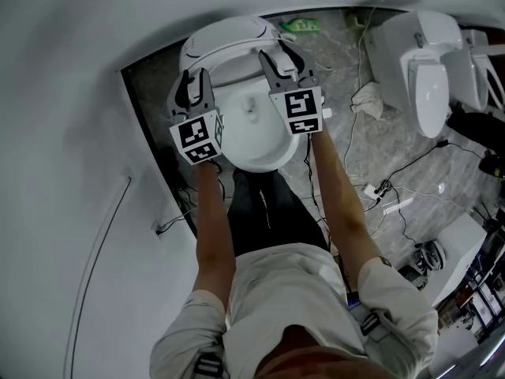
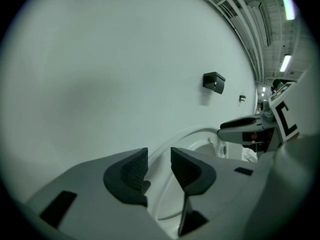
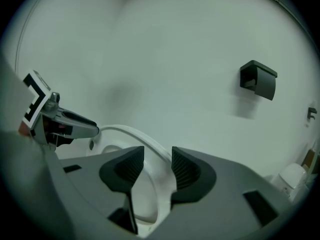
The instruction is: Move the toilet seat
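A white toilet stands below me, its bowl (image 1: 254,136) open. The toilet seat (image 1: 229,36) is tilted up at the back of the bowl. My left gripper (image 1: 193,85) holds the seat's left rim and my right gripper (image 1: 282,60) holds its right rim. In the left gripper view the white toilet seat (image 2: 200,134) curves in between the dark ribbed pads of the left gripper (image 2: 159,164). In the right gripper view the toilet seat (image 3: 131,132) likewise fills the gap of the right gripper (image 3: 158,164). Each view shows the other gripper across the seat.
A second toilet (image 1: 430,69) stands to the right on the marbled floor. A rag (image 1: 367,97), loose cables (image 1: 394,172) and a green packet (image 1: 304,24) lie near it. A white wall (image 1: 71,93) runs close on the left, with a black box (image 2: 214,82) mounted on it.
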The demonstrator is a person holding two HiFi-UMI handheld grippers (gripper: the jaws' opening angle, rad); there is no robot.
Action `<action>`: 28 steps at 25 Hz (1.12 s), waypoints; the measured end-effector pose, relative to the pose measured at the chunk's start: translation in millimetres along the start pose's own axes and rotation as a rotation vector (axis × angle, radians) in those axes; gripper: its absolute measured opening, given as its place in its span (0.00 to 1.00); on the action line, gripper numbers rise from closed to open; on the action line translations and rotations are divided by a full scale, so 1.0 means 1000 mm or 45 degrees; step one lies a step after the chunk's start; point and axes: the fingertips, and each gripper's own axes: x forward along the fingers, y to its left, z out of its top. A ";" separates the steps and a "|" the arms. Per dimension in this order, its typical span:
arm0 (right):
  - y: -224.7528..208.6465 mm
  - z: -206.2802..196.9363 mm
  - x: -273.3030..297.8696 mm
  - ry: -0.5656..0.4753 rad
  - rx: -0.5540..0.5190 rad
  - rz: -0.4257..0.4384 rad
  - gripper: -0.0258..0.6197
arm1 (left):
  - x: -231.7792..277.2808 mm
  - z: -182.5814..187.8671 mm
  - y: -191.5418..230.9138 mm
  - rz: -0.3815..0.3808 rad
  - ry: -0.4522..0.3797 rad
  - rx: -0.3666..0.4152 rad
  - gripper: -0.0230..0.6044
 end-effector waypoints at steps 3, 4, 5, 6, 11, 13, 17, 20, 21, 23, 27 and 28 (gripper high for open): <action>0.005 0.007 -0.006 -0.019 -0.002 0.001 0.33 | -0.006 0.005 0.001 -0.001 -0.012 0.006 0.29; 0.007 0.010 -0.009 -0.028 -0.004 0.002 0.33 | -0.009 0.008 0.001 0.000 -0.019 0.009 0.27; 0.008 0.014 -0.013 -0.039 -0.005 0.002 0.33 | -0.013 0.011 0.001 0.000 -0.029 0.012 0.26; 0.009 0.019 -0.017 -0.052 -0.006 -0.001 0.32 | -0.016 0.016 0.000 -0.003 -0.041 0.017 0.26; 0.015 0.044 -0.037 -0.118 -0.016 -0.012 0.25 | -0.034 0.037 -0.003 -0.021 -0.095 0.061 0.17; 0.017 0.055 -0.047 -0.146 -0.019 -0.009 0.21 | -0.041 0.046 -0.006 -0.035 -0.117 0.077 0.14; 0.019 0.076 -0.067 -0.197 -0.015 -0.024 0.13 | -0.055 0.066 -0.017 -0.091 -0.166 0.105 0.10; 0.019 0.087 -0.084 -0.227 0.003 -0.039 0.09 | -0.067 0.080 -0.025 -0.129 -0.203 0.122 0.09; 0.018 0.090 -0.090 -0.234 0.009 -0.041 0.08 | -0.072 0.085 -0.027 -0.140 -0.214 0.126 0.08; 0.019 0.096 -0.101 -0.244 0.017 -0.043 0.07 | -0.082 0.095 -0.032 -0.160 -0.235 0.134 0.08; 0.023 0.105 -0.117 -0.257 0.037 -0.027 0.07 | -0.099 0.112 -0.044 -0.195 -0.270 0.156 0.07; 0.023 0.107 -0.120 -0.256 0.040 -0.023 0.07 | -0.103 0.116 -0.047 -0.201 -0.277 0.163 0.07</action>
